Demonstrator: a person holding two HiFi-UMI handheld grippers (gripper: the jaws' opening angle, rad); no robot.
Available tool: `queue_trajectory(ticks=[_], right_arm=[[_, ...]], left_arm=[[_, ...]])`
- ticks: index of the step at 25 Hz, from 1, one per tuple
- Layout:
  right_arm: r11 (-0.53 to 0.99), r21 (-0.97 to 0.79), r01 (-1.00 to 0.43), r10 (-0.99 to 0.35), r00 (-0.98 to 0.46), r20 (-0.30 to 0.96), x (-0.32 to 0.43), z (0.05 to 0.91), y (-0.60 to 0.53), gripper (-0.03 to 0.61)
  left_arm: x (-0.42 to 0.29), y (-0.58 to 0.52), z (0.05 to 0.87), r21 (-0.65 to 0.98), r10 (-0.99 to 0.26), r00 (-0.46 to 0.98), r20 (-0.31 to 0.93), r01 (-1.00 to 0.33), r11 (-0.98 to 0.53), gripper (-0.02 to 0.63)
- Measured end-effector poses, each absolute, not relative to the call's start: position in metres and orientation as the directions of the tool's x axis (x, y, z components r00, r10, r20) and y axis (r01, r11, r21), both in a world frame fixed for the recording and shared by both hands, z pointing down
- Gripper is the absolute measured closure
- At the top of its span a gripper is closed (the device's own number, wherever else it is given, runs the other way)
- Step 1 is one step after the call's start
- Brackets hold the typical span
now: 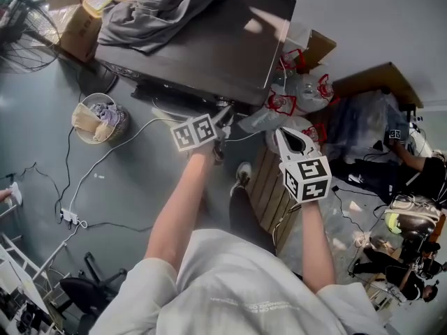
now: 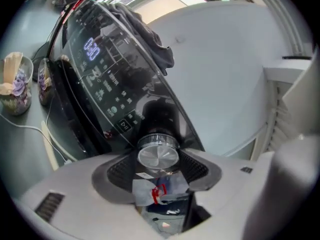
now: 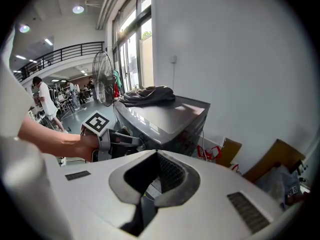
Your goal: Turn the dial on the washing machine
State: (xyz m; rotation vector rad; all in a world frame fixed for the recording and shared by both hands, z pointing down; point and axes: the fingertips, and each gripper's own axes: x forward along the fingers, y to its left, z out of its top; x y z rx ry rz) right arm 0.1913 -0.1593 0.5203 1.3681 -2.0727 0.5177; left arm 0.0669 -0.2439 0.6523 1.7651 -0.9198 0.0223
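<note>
Looking down in the head view, you've got the dark grey boxy washing machine (image 1: 209, 47) at top centre, with a crumpled grey garment (image 1: 157, 5) heaped on its lid. Clutter's all round it. There's a round basket of pale odds and ends (image 1: 100, 117) on the floor at left. A wire-caged fan (image 1: 21, 37) and brown cardboard boxes (image 1: 80, 19) fill the upper left, and a white power strip (image 1: 70, 218) trails its cable at lower left. Clear plastic bags with red handles (image 1: 290, 100) are jammed against the machine's right corner, just above a wooden slatted pallet (image 1: 269, 187).

The bare grey floor (image 1: 133, 187) left of centre is your open side. The right half of the frame is crowded right up to the machine's edge.

Your left gripper (image 2: 159, 160) is stretched forward to the machine's front edge. In the left gripper view the round silver dial (image 2: 157, 151) sits low centre, at the near end of the glossy black control panel (image 2: 100, 79). The dark ribbed pads (image 2: 120, 171) are clamped against its sides, so that's a wide grip. Your right gripper (image 3: 156, 176) is pulled in closer to your body, over the pallet at centre right. Its jaws are a little apart with nothing in them, and it's off the machine.
</note>
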Motion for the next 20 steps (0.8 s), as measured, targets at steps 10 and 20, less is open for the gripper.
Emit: queue_trajectory(ticks=[10, 20], right_arm=[[0.366, 0.049, -0.929, -0.702, -0.241, 0.671, 0.189, 0.517, -0.150, 0.565], [0.384, 0.058, -0.921, -0.700, -0.250, 0.669, 0.197, 0.506, -0.145, 0.565]], left_arm=[[0.065, -0.247, 0.656, 0.948, -0.622, 0.730, 0.284, -0.309, 0.070, 0.342], [0.063, -0.243, 0.654, 0.915, -0.654, 0.671, 0.348, -0.395, 0.082, 0.304]])
